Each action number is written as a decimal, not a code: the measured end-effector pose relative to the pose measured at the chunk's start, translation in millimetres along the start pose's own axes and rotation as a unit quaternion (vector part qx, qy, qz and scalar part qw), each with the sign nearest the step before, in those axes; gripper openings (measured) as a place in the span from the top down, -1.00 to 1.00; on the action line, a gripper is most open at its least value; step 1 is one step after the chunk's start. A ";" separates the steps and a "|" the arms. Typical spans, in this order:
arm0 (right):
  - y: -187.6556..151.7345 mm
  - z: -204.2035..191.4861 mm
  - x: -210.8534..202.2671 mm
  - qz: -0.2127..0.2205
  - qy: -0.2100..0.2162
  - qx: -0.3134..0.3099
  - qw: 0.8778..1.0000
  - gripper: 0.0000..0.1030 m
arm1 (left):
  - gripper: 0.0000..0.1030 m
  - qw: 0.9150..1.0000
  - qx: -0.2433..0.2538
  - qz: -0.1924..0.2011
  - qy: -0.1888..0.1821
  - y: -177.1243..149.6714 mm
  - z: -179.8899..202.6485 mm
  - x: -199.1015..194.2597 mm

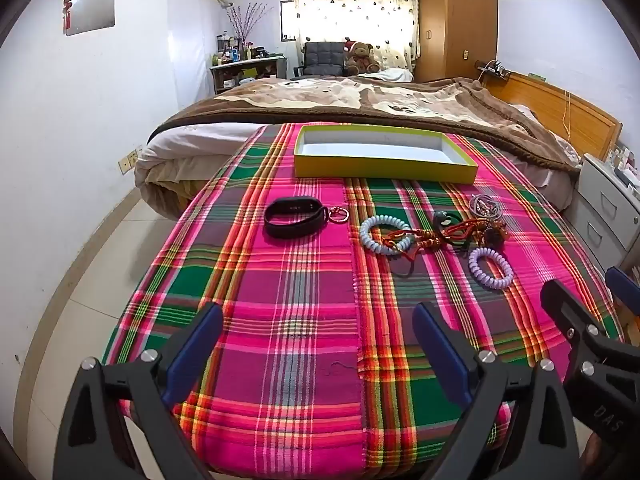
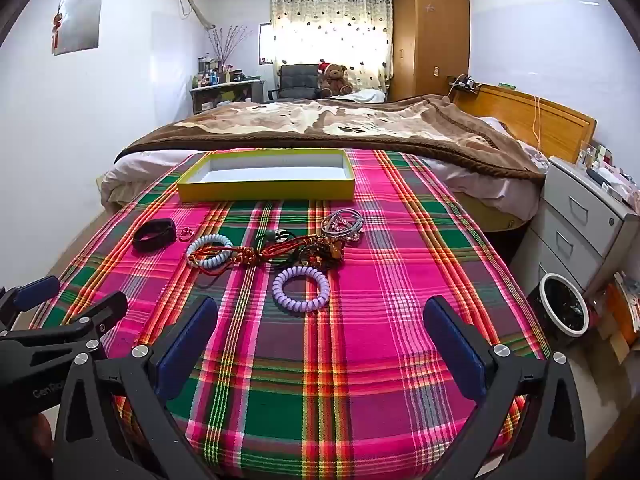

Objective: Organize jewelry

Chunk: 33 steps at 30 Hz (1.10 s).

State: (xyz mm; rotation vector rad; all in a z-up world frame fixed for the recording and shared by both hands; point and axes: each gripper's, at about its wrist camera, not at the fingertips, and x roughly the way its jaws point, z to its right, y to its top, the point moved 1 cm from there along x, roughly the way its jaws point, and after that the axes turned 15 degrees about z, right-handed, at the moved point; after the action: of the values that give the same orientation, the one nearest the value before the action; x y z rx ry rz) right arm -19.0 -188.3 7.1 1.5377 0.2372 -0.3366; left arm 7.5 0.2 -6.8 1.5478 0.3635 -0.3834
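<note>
A yellow-green box (image 1: 384, 167) (image 2: 264, 190) with a white inside lies open and empty at the far end of the plaid cloth. In front of it lie a black band (image 1: 294, 218) (image 2: 154, 235), a small gold ring (image 1: 339, 215), a pale blue coil bracelet (image 1: 384, 234) (image 2: 210, 254), a tangle of red cord and beads (image 1: 448, 236) (image 2: 296, 254), grey loops (image 1: 486, 206) (image 2: 343, 222) and a purple coil bracelet (image 1: 491, 268) (image 2: 301, 289). My left gripper (image 1: 318, 340) and right gripper (image 2: 320, 336) hover open over the near cloth, holding nothing.
The plaid cloth (image 1: 304, 320) covers a table that butts against a bed with a brown blanket (image 2: 320, 124). A white drawer unit (image 2: 580, 224) and a round bin (image 2: 564, 310) stand to the right. Tiled floor (image 1: 92, 264) lies to the left.
</note>
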 end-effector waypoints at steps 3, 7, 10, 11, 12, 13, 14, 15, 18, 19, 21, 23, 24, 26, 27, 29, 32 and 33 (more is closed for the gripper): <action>-0.6 0.3 0.1 0.000 0.000 0.001 1.000 -0.99 | -0.88 1.000 0.002 -0.003 0.003 -0.1 -0.1 0.9; -0.8 0.3 0.1 0.001 0.003 0.002 1.000 -0.99 | -0.88 1.000 0.002 -0.009 0.009 0.2 -2.2 2.6; -1.2 -0.1 1.8 0.000 -0.002 0.003 1.000 -0.99 | -0.88 1.000 -0.001 -0.008 0.008 -0.4 -3.5 3.3; -0.6 -1.3 2.5 0.000 -0.001 0.002 1.000 -0.99 | -0.88 1.000 -0.001 -0.007 0.008 0.4 -2.8 2.4; 0.1 -2.8 3.3 -0.001 -0.002 0.002 1.000 -0.99 | -0.88 1.000 -0.002 -0.006 0.008 0.9 -3.3 2.2; -1.0 1.0 0.2 0.001 -0.001 0.006 1.000 -0.99 | -0.88 1.000 -0.001 -0.005 0.009 1.2 -3.4 2.0; -1.2 1.6 0.0 0.002 0.000 0.007 1.000 -0.99 | -0.88 1.000 0.002 -0.005 0.010 0.0 -1.7 1.8; -1.0 1.0 0.5 0.001 0.001 0.007 1.000 -0.99 | -0.88 1.000 0.002 -0.005 0.011 -0.1 -1.4 2.3; -2.2 3.6 1.5 -0.001 0.002 0.008 1.000 -0.99 | -0.88 1.000 0.003 -0.006 0.010 0.4 -1.6 2.1; -2.3 3.9 1.9 0.000 0.003 0.007 1.000 -0.99 | -0.88 1.000 0.003 -0.006 0.010 0.7 -1.7 2.0; -2.6 3.0 2.4 -0.001 0.002 0.006 1.000 -0.99 | -0.88 1.000 0.003 -0.006 0.009 0.3 -1.4 2.9; -2.6 2.4 2.3 0.000 0.002 0.004 1.000 -0.99 | -0.88 1.000 0.002 -0.006 0.009 0.1 -0.7 2.4; -2.7 2.1 2.4 0.000 0.002 0.004 1.000 -0.99 | -0.88 1.000 0.003 -0.006 0.009 0.0 -0.5 2.4; -2.3 2.0 2.3 -0.001 0.002 0.005 1.000 -0.99 | -0.88 1.000 0.003 -0.005 0.009 -0.3 0.2 2.6; -2.2 1.8 2.1 0.000 0.001 0.005 1.000 -0.99 | -0.88 1.000 0.003 -0.006 0.009 -0.2 0.1 2.8; -2.7 1.2 2.1 0.000 0.001 0.006 1.000 -0.99 | -0.88 1.000 0.002 -0.006 0.009 0.0 -0.2 2.8; -2.4 1.5 2.2 0.000 0.001 0.005 1.000 -0.99 | -0.88 1.000 0.002 -0.006 0.007 -0.1 -0.1 2.2; -2.4 1.6 2.1 0.000 0.001 0.005 1.000 -0.99 | -0.88 1.000 0.002 -0.007 0.006 -0.1 -0.1 2.1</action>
State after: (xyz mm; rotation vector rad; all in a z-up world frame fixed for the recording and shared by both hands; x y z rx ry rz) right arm -18.0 -190.1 4.1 1.5480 0.2372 -0.3357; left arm 9.3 0.3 -7.9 1.5519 0.3839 -0.3860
